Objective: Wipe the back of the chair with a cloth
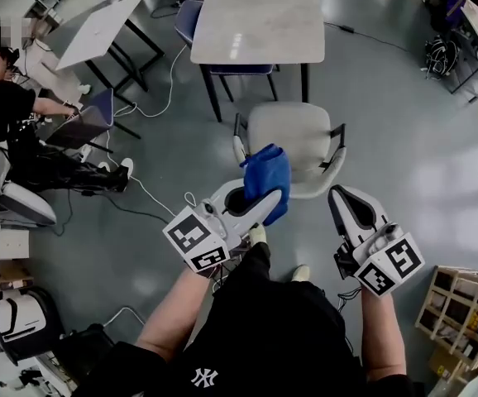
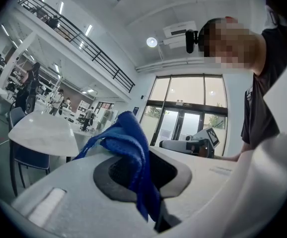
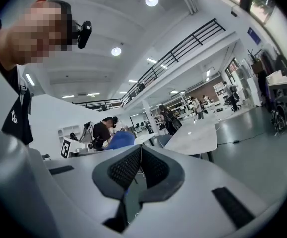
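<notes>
Note cloth pinched in left gripper, hanging at 12 o'clock over near edge of chair. Note right gripper closed, empty, at 3 o'clock. Treat cloth as soft, light, limp: grip bunched middle, press flat.

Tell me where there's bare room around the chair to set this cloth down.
The chair seat is bare, as is the table beyond it. Open floor lies right of the chair. The left is crowded: a seated person.
</notes>
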A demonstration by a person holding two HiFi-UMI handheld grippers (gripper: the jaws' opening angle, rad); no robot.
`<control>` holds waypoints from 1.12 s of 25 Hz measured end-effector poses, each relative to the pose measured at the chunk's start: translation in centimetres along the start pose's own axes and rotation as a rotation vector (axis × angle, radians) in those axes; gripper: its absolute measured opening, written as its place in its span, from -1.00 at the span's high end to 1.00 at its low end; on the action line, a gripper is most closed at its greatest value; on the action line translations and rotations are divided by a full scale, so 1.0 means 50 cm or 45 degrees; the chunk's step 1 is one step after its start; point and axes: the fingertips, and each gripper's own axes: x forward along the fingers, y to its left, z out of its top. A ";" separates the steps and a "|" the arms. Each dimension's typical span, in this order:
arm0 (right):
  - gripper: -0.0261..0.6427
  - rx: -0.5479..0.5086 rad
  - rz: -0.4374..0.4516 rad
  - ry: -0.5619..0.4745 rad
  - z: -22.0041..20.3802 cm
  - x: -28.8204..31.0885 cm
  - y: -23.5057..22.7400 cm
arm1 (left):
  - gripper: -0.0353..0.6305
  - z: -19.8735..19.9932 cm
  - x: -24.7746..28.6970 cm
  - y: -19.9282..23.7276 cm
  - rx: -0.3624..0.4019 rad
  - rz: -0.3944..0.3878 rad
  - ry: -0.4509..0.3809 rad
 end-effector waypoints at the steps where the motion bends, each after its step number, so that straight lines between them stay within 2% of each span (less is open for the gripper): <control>1: 0.88 0.000 -0.025 0.004 0.002 0.023 -0.011 | 0.73 0.004 0.002 0.033 -0.001 -0.015 0.012; 5: 0.88 0.044 -0.125 0.004 0.006 0.095 -0.053 | 0.73 0.010 0.016 0.146 0.009 -0.086 0.088; 9: 0.88 0.112 -0.252 -0.023 -0.003 0.116 -0.109 | 0.73 -0.006 0.057 0.214 -0.005 -0.174 0.142; 16: 0.88 0.196 -0.394 -0.065 -0.019 0.122 -0.230 | 0.73 -0.084 0.181 0.249 -0.022 -0.329 0.230; 21: 0.88 0.229 -0.443 -0.079 -0.025 0.126 -0.309 | 0.73 -0.144 0.244 0.265 -0.032 -0.384 0.301; 28: 0.88 0.295 -0.464 -0.067 -0.042 0.126 -0.478 | 0.73 -0.280 0.379 0.312 0.018 -0.443 0.527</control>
